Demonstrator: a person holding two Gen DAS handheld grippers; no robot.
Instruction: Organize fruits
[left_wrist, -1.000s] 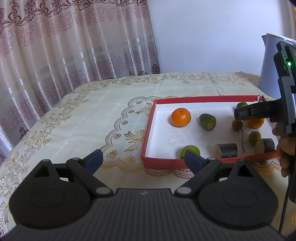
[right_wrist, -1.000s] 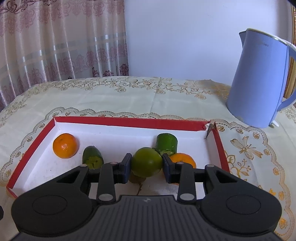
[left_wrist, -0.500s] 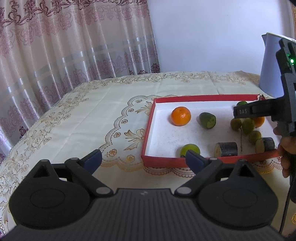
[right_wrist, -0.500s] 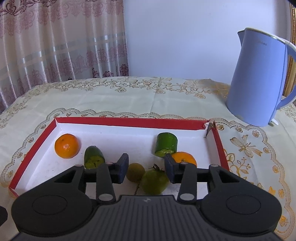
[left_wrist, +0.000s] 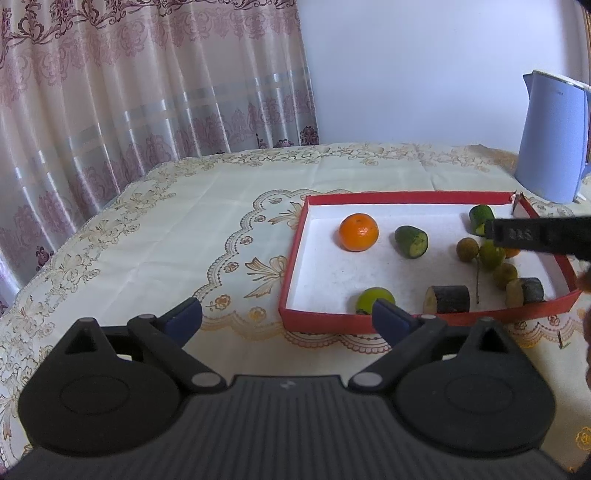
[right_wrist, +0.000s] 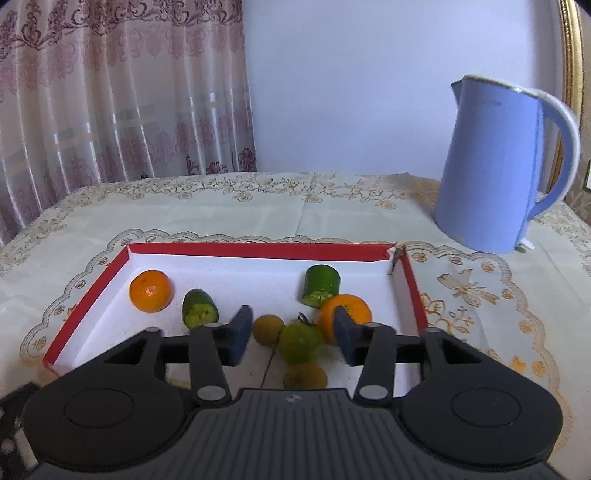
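Observation:
A red-rimmed white tray (left_wrist: 332, 320) (right_wrist: 258, 250) holds the fruit. My right gripper (right_wrist: 291, 334) hangs over its right part, jaws opening. A green citrus (right_wrist: 301, 341) (left_wrist: 491, 254) lies on the tray floor between the pads, which do not touch it. Around it sit two brown longans (right_wrist: 269, 328) (right_wrist: 306, 374) and an orange (right_wrist: 345, 314). Farther left are another orange (right_wrist: 151, 290) (left_wrist: 359, 232) and a cucumber piece (right_wrist: 199, 308) (left_wrist: 412, 242). My left gripper (left_wrist: 286, 317) hovers before the tray's near left corner, jaws wide and still opening, nothing between them.
A blue kettle (right_wrist: 495, 166) (left_wrist: 550, 136) stands on the cloth behind the tray's right end. A lime (left_wrist: 375, 299) and two dark cucumber chunks (left_wrist: 447, 299) (left_wrist: 524, 291) lie along the tray's near wall. A curtain (left_wrist: 147, 92) hangs beyond the table's left edge.
The right gripper let go of the green citrus, which now rests on the tray by the longans; its jaws spread and it pulled back a little. The left gripper stayed put.

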